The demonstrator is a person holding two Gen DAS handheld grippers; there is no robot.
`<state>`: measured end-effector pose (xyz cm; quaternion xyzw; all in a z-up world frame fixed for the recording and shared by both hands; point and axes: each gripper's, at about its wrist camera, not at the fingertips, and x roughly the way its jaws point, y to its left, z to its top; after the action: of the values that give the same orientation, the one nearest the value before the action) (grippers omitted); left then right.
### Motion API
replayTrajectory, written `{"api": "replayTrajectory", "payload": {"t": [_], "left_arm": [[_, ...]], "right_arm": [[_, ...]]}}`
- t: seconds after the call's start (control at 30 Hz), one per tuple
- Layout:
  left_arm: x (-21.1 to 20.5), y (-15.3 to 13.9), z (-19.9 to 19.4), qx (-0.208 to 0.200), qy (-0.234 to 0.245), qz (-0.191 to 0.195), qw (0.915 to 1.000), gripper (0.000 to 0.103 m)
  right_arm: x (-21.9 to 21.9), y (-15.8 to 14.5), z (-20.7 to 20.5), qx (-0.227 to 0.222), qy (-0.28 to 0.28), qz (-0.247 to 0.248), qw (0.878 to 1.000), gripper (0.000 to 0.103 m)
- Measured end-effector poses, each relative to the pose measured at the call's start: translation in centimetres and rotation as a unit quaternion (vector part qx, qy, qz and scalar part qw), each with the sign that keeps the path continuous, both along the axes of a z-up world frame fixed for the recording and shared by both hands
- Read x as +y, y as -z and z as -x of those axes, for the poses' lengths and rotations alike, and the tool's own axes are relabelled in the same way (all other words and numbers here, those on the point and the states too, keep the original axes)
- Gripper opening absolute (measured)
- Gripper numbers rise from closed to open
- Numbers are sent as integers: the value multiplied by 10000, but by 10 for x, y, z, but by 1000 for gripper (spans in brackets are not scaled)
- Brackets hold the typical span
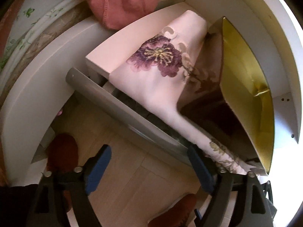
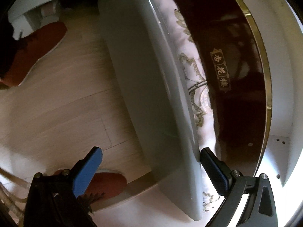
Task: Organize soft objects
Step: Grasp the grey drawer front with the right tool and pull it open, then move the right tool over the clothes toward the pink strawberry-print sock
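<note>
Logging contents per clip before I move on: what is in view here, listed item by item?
floral cloth: one, pale pink with purple flower, draped over the drawer's edge
drawer front: one, grey, pulled open
box: one, dark brown with gold lining, inside the drawer
pink garment: one, salmon pink, on top of the white cabinet
slippers: two, red-brown, on the wood floor
left gripper: open, empty
right gripper: open, straddling the drawer front

We count one embroidered pink cloth (image 1: 159, 79) inside the open grey drawer (image 1: 121, 111), one gold-lined box (image 1: 246, 87) beside it there, one salmon cloth (image 1: 121, 1) beyond, two red slippers (image 2: 36, 51) below.
</note>
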<state>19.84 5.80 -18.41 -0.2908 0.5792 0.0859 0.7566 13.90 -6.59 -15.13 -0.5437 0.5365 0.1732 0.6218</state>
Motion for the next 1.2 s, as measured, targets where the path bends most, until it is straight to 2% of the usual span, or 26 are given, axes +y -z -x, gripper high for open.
{"api": "replayTrajectory", "payload": {"t": [0.1,0.23,0.37,0.53,0.77,0.97,1.2], "left_arm": [[1,-1,-8,58,-34,-107,9999,89],[4,6,-14,130,-14,-37,9999,89],[1,10,-9,217,73,-139,9996,89],[-6,9,9,384,203,-390,9983,89],[-3,15,53,883,337,-706,9930,87],[-4,22,85,1186,386,-870,9884,82],[-3,29,98,1375,407,-1035,9842,82]], "right_arm": [[3,-1,-3,-53,32,-88,9999,103],[8,-3,-1,-143,61,-88,9998,103],[9,-10,5,32,110,-176,9998,103],[17,-12,21,276,96,-121,9995,103],[35,-20,44,745,605,-234,9951,103],[57,-19,74,961,697,3,9929,103],[73,-17,82,1145,911,137,9891,103]]}}
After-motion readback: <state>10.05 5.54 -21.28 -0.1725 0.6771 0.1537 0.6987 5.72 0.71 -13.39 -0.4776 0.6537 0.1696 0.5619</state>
